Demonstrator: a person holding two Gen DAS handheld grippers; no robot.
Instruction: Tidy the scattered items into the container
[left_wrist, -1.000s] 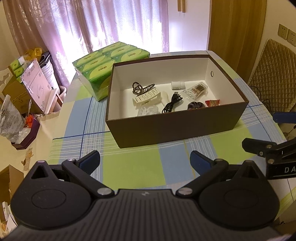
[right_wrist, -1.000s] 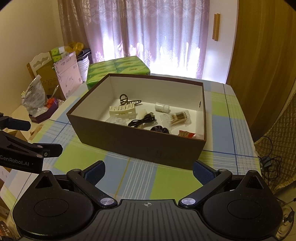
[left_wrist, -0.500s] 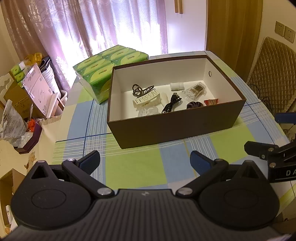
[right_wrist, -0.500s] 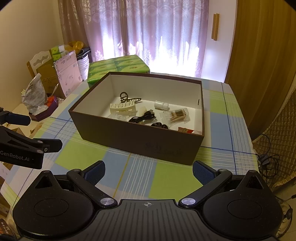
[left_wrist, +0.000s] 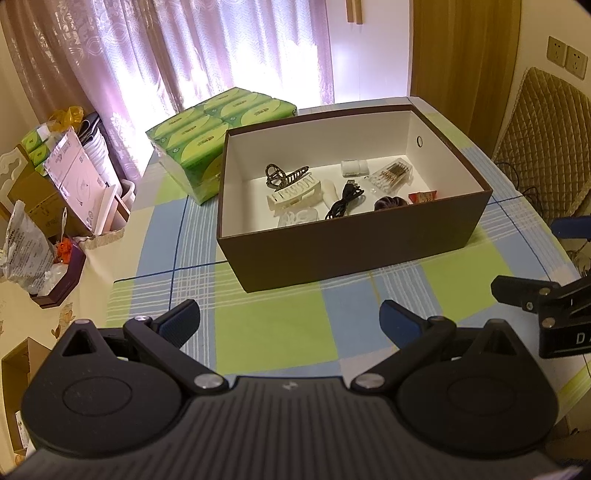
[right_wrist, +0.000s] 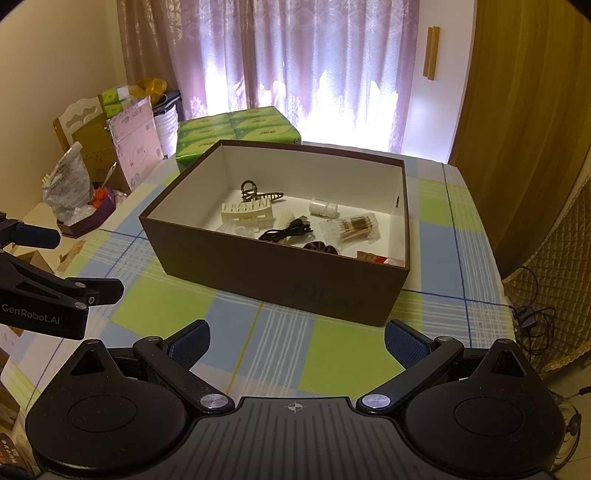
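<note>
A brown box (left_wrist: 354, 251) with a white inside stands on the checked tablecloth; it also shows in the right wrist view (right_wrist: 288, 280). Inside lie a brown hair claw (left_wrist: 282, 174), a cream hair claw (left_wrist: 295, 192), a black cable (left_wrist: 343, 205), a white bottle (left_wrist: 354, 168), a clear pack of swabs (left_wrist: 393, 176), a dark scrunchie (left_wrist: 389, 203) and a red packet (left_wrist: 423, 196). My left gripper (left_wrist: 290, 325) is open and empty, hovering in front of the box. My right gripper (right_wrist: 297, 341) is open and empty, also in front of the box.
A pack of green tissue boxes (left_wrist: 218, 129) sits behind the box's left corner. Cardboard boxes and bags (left_wrist: 55, 192) crowd the area left of the table. A padded chair (left_wrist: 546, 140) stands at the right. The table (left_wrist: 280, 332) has a rounded near edge.
Both grippers have drawn back and risen a little from the box, so it looks smaller. Nothing in the box has moved.
</note>
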